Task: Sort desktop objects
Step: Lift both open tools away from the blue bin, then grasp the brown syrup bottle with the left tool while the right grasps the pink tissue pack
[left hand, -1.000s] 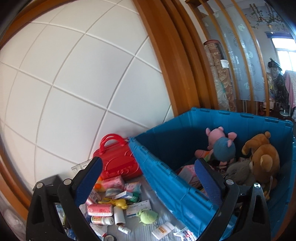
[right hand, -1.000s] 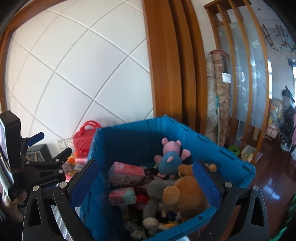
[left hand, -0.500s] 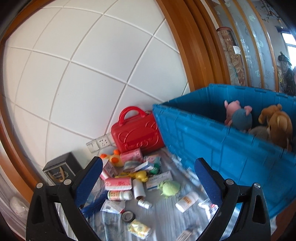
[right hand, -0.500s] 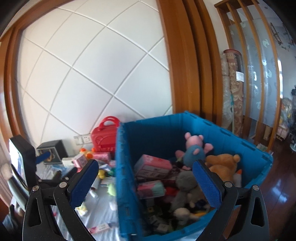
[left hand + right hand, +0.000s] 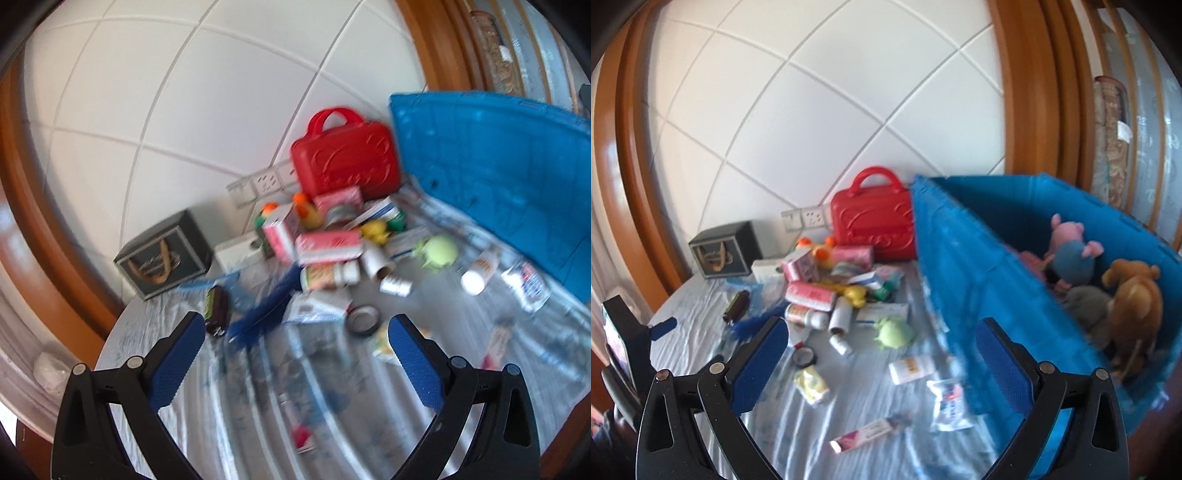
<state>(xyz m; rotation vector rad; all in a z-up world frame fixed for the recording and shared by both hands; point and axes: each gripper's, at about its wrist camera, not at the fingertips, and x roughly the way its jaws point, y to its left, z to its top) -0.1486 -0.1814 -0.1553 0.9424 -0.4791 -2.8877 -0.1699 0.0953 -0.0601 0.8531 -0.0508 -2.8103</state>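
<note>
Across the cloth-covered worktop (image 5: 280, 387) your clutter lies heaped in front of the red carry case (image 5: 345, 153), which stands against the white panelled wall with the blue crate (image 5: 491, 177) just beside it on the right. Your left gripper (image 5: 295, 354) hangs above the near cloth, jaws spread wide, nothing between them; your right gripper (image 5: 879, 358) is likewise wide and empty, straddling the crate's near wall.

Writing is mostly lost to motion blur — the pink boxes (image 5: 328, 243), the white bottle (image 5: 480, 271) with an orange label and the dark box (image 5: 164, 254) with a gold emblem all carry print you cannot read. A green plush toy (image 5: 437, 253) sits near the crate, a small yellow duck (image 5: 375, 230) is in the heap, and a blue brush (image 5: 269, 310) and a brown bottle (image 5: 216, 310) lie nearest your left gripper. Inside the crate, seen from the right wrist, rest a pink pig plush (image 5: 1071, 251) and a brown bear (image 5: 1134, 299).

Compared with half a second ago, both views have tilted down and swung left — the heap now fills the centre, and the crate's interior has dropped out of the left view.
</note>
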